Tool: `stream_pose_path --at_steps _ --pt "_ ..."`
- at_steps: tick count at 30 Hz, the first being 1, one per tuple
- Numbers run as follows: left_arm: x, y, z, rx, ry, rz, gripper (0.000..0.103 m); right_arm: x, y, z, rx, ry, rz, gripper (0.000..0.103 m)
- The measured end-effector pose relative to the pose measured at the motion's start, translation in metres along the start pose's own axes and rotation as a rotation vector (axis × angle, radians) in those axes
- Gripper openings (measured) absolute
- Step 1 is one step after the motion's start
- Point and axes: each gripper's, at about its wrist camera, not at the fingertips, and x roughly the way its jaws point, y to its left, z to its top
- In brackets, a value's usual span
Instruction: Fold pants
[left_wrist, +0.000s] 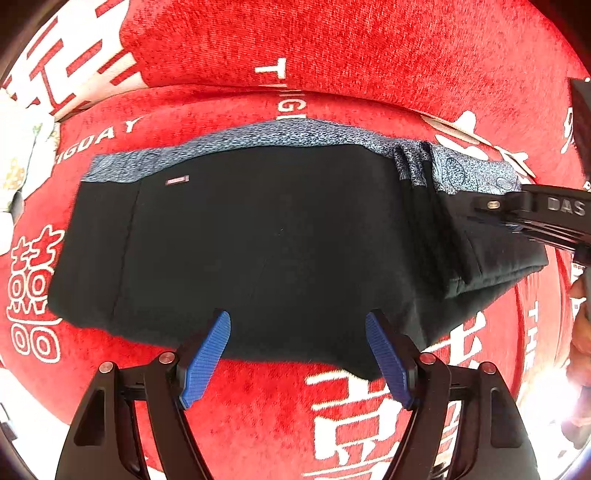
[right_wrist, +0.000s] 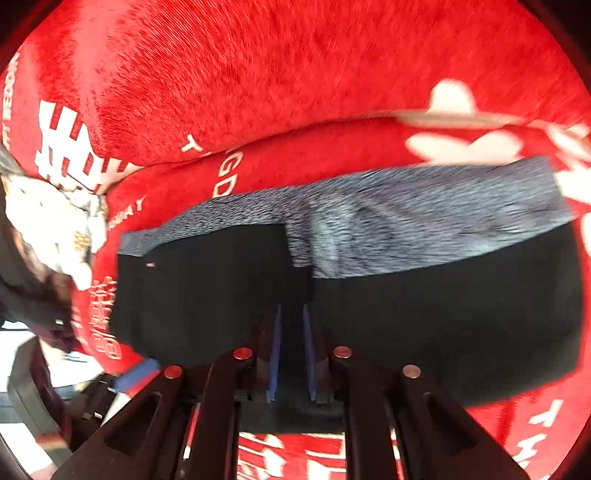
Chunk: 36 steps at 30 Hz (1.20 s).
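Black pants (left_wrist: 258, 240) with a blue-grey speckled waistband lie folded on the red bedspread (left_wrist: 258, 406). My left gripper (left_wrist: 297, 325) is open and empty, its blue pads at the near edge of the pants. My right gripper (right_wrist: 291, 317) is shut on a fold of the black pants (right_wrist: 443, 314) and lifts that layer. The right gripper also shows in the left wrist view (left_wrist: 517, 210), at the right end of the pants. The right view is blurred.
A red pillow (left_wrist: 332, 44) with white lettering lies behind the pants. White patterned bedding (left_wrist: 22, 155) sits at the far left. The bedspread carries white characters around the pants. A hand shows at the right edge (left_wrist: 580, 332).
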Motion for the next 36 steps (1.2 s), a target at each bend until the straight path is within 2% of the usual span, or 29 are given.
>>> stream_pose_path --at_steps 3,5,9,10,12,19,36 --pt "-0.004 0.002 -0.003 0.011 0.011 0.014 0.077 -0.015 -0.007 -0.006 0.020 -0.037 -0.032 0.031" --pt "0.000 -0.001 -0.001 0.011 0.026 0.023 0.077 -0.016 -0.015 -0.009 0.049 -0.032 -0.051 0.050" --pt "-0.002 0.004 -0.004 -0.007 0.035 0.035 0.079 0.011 -0.026 -0.022 0.111 0.054 -0.050 0.051" --pt "-0.003 0.006 -0.005 -0.012 0.033 0.038 0.088 0.017 -0.025 -0.027 0.121 0.070 -0.053 0.051" --pt "-0.005 0.009 -0.008 -0.022 0.027 0.044 0.097 0.015 -0.016 -0.033 0.081 0.036 -0.082 0.054" --pt "-0.004 0.019 -0.013 -0.025 0.049 0.067 0.097 0.017 0.003 -0.037 0.026 0.068 -0.096 0.062" --pt "0.004 0.057 -0.024 -0.120 0.090 0.078 0.097 0.016 0.034 -0.072 -0.026 0.175 -0.085 0.065"
